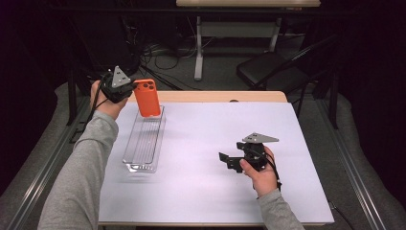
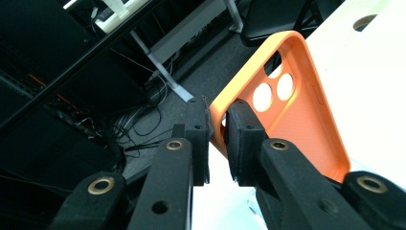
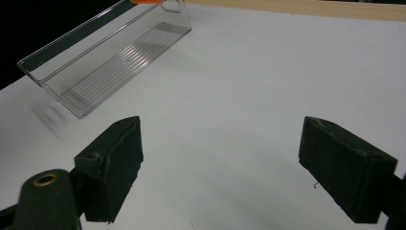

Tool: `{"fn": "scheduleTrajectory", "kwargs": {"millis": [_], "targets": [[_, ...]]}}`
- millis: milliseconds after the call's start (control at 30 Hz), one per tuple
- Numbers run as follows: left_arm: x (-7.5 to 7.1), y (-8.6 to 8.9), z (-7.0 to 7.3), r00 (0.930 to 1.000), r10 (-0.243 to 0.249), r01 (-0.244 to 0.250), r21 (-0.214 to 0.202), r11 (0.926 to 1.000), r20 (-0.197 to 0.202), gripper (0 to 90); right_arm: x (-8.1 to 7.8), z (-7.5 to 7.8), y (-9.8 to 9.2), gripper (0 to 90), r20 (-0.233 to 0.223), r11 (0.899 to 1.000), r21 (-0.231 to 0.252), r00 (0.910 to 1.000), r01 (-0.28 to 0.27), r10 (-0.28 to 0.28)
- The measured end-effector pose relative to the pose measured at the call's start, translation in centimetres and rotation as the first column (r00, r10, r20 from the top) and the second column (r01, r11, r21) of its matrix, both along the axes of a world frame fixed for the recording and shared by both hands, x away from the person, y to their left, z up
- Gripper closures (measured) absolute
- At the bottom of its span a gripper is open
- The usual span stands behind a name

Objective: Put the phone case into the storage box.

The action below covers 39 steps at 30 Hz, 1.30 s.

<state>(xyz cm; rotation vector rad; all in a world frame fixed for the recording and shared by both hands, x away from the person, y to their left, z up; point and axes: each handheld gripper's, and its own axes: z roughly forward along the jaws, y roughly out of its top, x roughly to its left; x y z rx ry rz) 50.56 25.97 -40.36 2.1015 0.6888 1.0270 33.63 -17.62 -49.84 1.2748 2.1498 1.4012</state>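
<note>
Right gripper [image 1: 229,161] spread wide, left gripper [image 2: 218,139] pinching orange phone case [image 2: 297,115] — above clear tray [image 1: 143,143]

Left arm: grey sleeve, stretched forward along the left side of the desk [image 1: 201,143], hand raised at the far left corner.
Left tongs [image 1: 130,89]: jaws nearly together, clamped on the rim of an orange phone case [image 1: 147,98], held upright in the air.
Right arm: forearm short in the high view, hand low over the near right part of the desk.
Right tongs [image 1: 225,160]: jaws wide apart, nothing between them, pointing left.
</note>
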Motion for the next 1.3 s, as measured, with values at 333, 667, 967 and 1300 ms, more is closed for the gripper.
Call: {"fn": "scheduleTrajectory", "kwargs": {"millis": [333, 667, 967, 1300], "targets": [[0.7, 0.2, -0.7, 0.9998, -0.018, 0.017, 0.021, 0.9996, 0.012, 80.5, 0.0, -0.1, -0.1, 15.0, -0.009, 1.000, 0.001, 0.9999, 0.005, -0.005], [1.4, -0.1, -1.6, 0.9995, -0.024, 0.024, 0.044, 0.9988, 0.019, 80.5, 0.0, -0.2, -0.3, 15.1, -0.012, 1.000, 0.001, 0.9999, 0.011, -0.011], [1.8, -0.5, -2.5, 0.9992, -0.031, 0.029, 0.076, 0.9967, 0.026, 80.5, 0.1, -0.3, -0.4, 15.1, -0.013, 1.000, 0.002, 0.9998, 0.013, -0.013], [2.1, -0.7, -3.9, 0.9990, -0.034, 0.032, 0.074, 0.9967, 0.029, 80.6, 0.1, -0.4, -0.6, 15.1, -0.018, 1.000, 0.003, 0.9997, 0.019, -0.019]]}}
